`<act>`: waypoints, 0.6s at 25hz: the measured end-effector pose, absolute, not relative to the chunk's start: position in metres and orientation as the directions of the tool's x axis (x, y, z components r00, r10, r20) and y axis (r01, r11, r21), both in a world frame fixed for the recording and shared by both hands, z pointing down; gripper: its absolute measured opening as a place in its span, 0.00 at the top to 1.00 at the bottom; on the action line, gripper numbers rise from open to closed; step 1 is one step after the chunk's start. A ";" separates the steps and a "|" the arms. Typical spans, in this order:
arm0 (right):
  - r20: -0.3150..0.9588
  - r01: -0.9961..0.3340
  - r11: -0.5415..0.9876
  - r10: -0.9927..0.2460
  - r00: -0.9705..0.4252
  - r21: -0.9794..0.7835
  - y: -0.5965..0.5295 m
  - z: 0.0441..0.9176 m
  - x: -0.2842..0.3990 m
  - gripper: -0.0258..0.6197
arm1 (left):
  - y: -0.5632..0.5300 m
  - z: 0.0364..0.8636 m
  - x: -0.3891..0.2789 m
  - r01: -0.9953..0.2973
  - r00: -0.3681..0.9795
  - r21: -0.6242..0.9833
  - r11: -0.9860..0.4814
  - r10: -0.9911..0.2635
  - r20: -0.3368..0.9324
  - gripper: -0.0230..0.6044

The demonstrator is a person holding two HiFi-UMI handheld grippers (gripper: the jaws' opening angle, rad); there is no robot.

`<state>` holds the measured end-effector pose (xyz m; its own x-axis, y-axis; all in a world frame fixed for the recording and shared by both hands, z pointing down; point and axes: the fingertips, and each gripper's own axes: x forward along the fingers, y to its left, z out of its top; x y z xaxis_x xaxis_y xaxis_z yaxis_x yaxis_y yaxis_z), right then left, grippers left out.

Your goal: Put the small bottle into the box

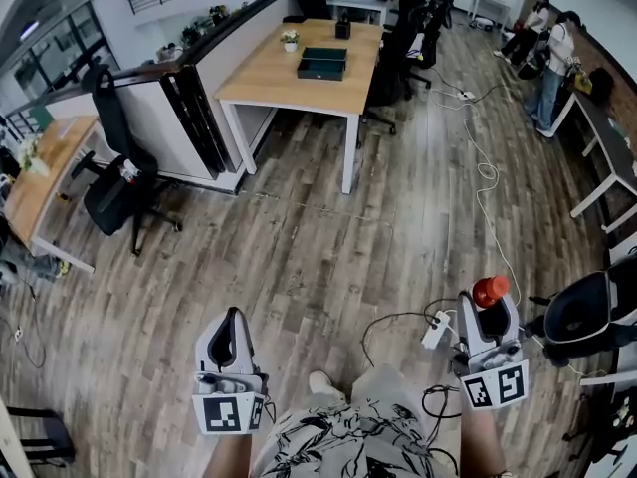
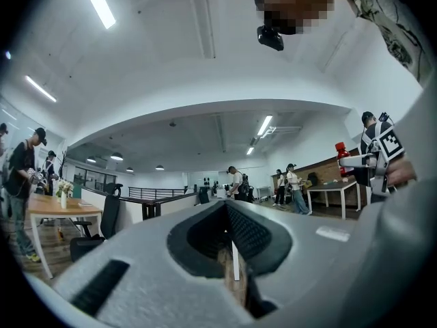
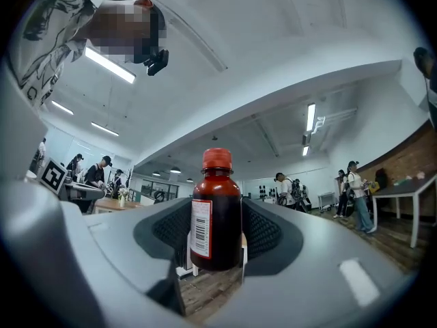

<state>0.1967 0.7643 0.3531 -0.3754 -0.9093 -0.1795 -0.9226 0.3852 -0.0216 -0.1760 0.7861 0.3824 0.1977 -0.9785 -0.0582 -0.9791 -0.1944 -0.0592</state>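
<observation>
Right gripper view | small bottle (image 3: 216, 217) upright, cap up | right gripper (image 3: 217, 241) clamped

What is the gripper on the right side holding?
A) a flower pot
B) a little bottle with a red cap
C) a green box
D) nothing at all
B: the right gripper view shows the right gripper closed on a small bottle of dark liquid with a red cap, standing upright between its jaws.
</observation>
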 end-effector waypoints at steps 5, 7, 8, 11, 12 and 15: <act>-0.160 -0.922 0.387 -0.911 -0.380 -0.016 0.751 0.359 0.184 0.59 | 0.767 0.391 -0.187 -0.976 0.213 -0.053 -0.211 -0.976 -0.044 0.96; -0.152 -0.923 0.384 -0.914 -0.377 -0.018 0.740 0.362 0.183 0.59 | 0.758 0.394 -0.188 -0.976 0.213 -0.045 -0.211 -0.976 -0.037 0.96; -0.151 -0.925 0.380 -0.916 -0.373 -0.021 0.735 0.363 0.183 0.59 | 0.753 0.395 -0.188 -0.976 0.215 -0.043 -0.214 -0.976 -0.035 0.96; -0.156 -0.923 0.384 -0.913 -0.376 -0.025 0.713 0.363 0.182 0.59 | 0.731 0.396 -0.183 -0.974 0.225 -0.043 -0.224 -0.974 -0.035 0.96; -0.158 -0.920 0.391 -0.910 -0.384 -0.021 0.703 0.363 0.180 0.59 | 0.723 0.396 -0.182 -0.974 0.224 -0.043 -0.223 -0.974 -0.036 0.96; -0.168 -0.917 0.398 -0.906 -0.389 -0.021 0.666 0.362 0.182 0.59 | 0.691 0.396 -0.178 -0.977 0.210 -0.039 -0.209 -0.977 -0.035 0.96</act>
